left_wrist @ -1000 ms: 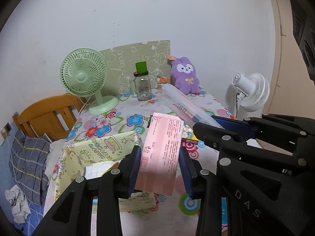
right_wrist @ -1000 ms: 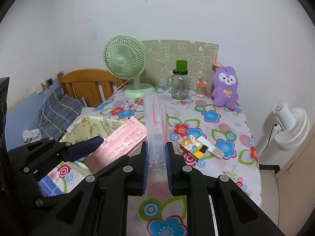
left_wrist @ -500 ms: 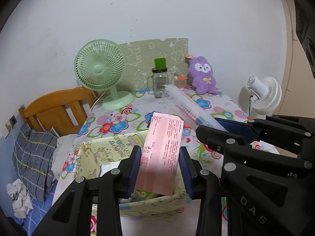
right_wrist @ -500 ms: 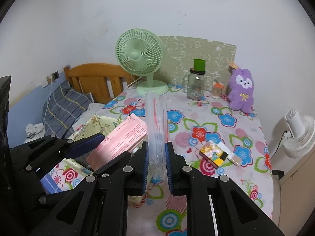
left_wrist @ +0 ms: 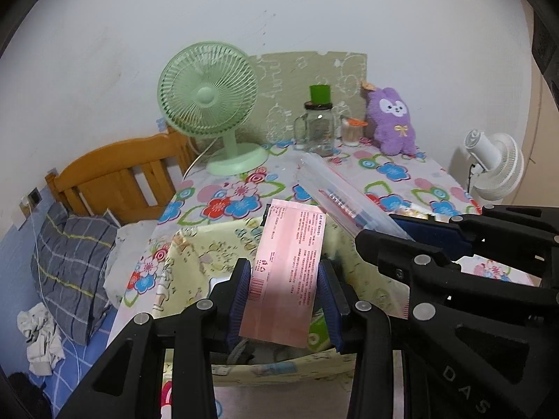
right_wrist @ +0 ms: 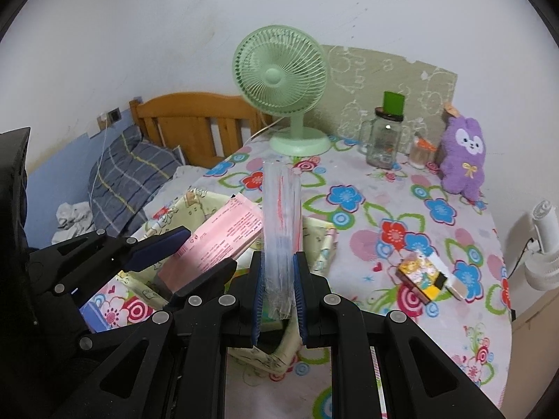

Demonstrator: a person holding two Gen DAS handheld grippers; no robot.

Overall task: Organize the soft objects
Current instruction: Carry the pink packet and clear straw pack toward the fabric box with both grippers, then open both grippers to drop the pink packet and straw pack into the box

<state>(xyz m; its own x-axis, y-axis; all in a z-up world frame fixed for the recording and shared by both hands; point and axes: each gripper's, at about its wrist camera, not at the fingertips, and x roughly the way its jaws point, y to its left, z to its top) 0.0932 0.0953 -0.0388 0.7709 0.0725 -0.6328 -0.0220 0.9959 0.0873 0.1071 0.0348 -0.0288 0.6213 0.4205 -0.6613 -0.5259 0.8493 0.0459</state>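
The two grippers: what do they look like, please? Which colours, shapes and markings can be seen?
Both the left gripper and the right gripper have angular matte black bodies with round silver screw heads. Their fingers carry ribbed blue pads. The right gripper's body shows the raised letters "DAS" in the left wrist view. No cables, hands or sleeves are visible.

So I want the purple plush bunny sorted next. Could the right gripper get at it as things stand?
Probably not yet. The right gripper is shut on a clear plastic packet, so its jaws are occupied. The purple plush bunny sits unobstructed at the far edge of the floral tablecloth.
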